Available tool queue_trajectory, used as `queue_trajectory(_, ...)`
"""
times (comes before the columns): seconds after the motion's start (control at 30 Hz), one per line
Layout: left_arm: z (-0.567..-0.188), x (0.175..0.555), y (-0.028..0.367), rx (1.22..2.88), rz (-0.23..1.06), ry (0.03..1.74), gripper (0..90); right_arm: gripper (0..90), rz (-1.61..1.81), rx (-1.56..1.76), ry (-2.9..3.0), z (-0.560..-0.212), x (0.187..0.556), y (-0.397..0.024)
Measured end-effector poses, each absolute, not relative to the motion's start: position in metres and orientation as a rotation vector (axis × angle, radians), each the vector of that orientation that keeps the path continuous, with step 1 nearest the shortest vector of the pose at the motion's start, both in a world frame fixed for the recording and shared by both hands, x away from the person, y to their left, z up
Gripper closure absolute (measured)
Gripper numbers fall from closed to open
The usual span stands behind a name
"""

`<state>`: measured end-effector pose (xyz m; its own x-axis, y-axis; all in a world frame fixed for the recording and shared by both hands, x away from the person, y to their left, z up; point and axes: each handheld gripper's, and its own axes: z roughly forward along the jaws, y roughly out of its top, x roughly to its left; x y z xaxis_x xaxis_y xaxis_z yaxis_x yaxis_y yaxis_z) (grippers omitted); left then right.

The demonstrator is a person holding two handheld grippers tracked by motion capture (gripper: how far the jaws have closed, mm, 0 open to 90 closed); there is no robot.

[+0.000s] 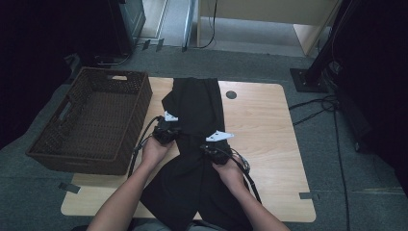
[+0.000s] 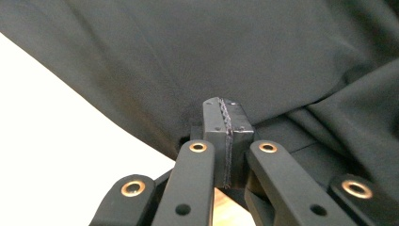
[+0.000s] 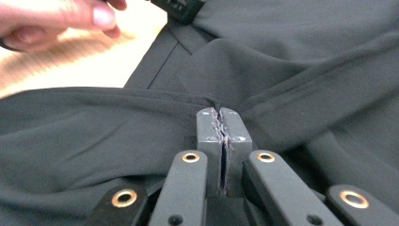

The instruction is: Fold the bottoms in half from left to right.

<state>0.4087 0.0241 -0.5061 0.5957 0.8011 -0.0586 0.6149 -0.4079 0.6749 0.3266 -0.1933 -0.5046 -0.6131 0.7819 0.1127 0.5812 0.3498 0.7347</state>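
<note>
A black garment [image 1: 197,101] lies lengthwise down the middle of the wooden table [image 1: 262,130], its near end hanging over the front edge. My left gripper [image 1: 169,131] is at the garment's left edge. In the left gripper view its jaws are shut, pinching the edge of the cloth [image 2: 244,56] at the tips [image 2: 226,113]. My right gripper [image 1: 214,148] sits on the middle of the garment. In the right gripper view the pads [image 3: 209,127] are pressed together on a raised fold of the dark fabric [image 3: 306,70], and creases run out from the tips.
A dark woven basket [image 1: 91,120] stands at the table's left side, close to my left hand [image 1: 154,149]. A round hole [image 1: 231,95] is in the tabletop behind the garment. Bare wood lies to the right. Cables [image 1: 317,108] run over the floor at the right.
</note>
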Motion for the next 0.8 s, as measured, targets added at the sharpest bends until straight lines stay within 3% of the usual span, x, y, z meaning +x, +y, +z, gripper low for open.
queue_trajectory(0.2,-0.504,0.42,0.03,2.167,0.382,1.146,90.0,88.7,1.132,1.248,2.359,-0.495,0.322,-0.223)
queue_trajectory(0.5,-0.504,0.428,0.035,2.154,0.378,1.175,90.0,88.0,0.967,1.365,2.286,-0.508,0.326,-0.277)
queue_trajectory(0.63,-0.504,0.427,0.033,2.152,0.378,1.188,90.0,76.7,1.045,1.411,2.176,-0.5,0.327,-0.284)
queue_trajectory(0.8,-0.504,0.427,0.035,2.142,0.36,1.194,90.0,68.3,1.237,1.293,2.181,-0.486,0.323,-0.256)
